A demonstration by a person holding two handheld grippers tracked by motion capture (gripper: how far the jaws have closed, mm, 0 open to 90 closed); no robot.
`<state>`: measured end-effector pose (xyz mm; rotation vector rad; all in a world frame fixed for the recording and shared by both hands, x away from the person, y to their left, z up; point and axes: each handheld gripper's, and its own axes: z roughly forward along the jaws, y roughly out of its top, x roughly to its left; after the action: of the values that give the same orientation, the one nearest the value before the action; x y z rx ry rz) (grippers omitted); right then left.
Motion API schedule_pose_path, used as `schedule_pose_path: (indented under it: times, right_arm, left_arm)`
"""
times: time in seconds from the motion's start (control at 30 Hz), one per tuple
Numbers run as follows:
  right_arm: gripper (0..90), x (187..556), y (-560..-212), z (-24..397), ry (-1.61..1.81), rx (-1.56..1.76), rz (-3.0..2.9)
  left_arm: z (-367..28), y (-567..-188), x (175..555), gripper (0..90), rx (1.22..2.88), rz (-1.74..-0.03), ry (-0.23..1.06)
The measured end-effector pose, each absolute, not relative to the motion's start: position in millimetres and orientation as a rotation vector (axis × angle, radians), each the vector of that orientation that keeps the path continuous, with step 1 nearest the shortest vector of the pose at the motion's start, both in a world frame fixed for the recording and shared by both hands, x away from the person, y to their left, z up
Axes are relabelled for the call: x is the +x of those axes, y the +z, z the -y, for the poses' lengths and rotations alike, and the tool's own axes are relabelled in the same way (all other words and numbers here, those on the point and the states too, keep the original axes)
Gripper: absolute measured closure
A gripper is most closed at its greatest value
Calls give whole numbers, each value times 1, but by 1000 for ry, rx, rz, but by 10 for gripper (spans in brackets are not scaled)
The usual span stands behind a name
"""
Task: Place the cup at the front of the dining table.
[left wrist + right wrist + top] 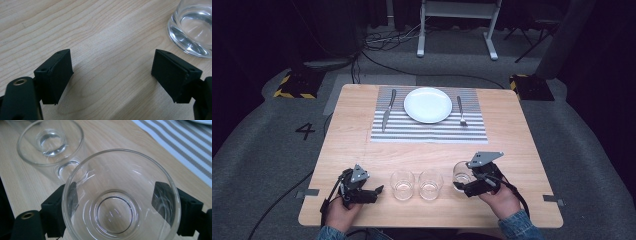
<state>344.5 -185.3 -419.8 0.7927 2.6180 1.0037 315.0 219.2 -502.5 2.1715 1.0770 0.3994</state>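
The right gripper (468, 186) has its jaws set on either side of the rightmost glass (120, 197), pressed against the wall, apparently to lift it from the row of three near the table's (512, 135) front edge toward the place setting, where a plate (428, 105), knife (388, 110) and fork (460, 111) lie on a striped mat (432, 131). The left gripper (112, 75) rests with its jaws wide apart and holding nothing, just beside the leftmost glass (192, 30), likely waiting its turn.
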Motion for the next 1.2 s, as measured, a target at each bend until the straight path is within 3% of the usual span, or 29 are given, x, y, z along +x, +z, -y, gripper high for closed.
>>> schedule_pose_path:
  times: [0.53,1.2]
  right_arm:
    - [188,383,-384,187,1020,832,-2605]
    - [188,425,-353,157,1000,772,-2568]
  left_arm:
    - [-219,-502,315,179,2171,-1082,407]
    - [-220,-502,313,188,2170,-1087,404]
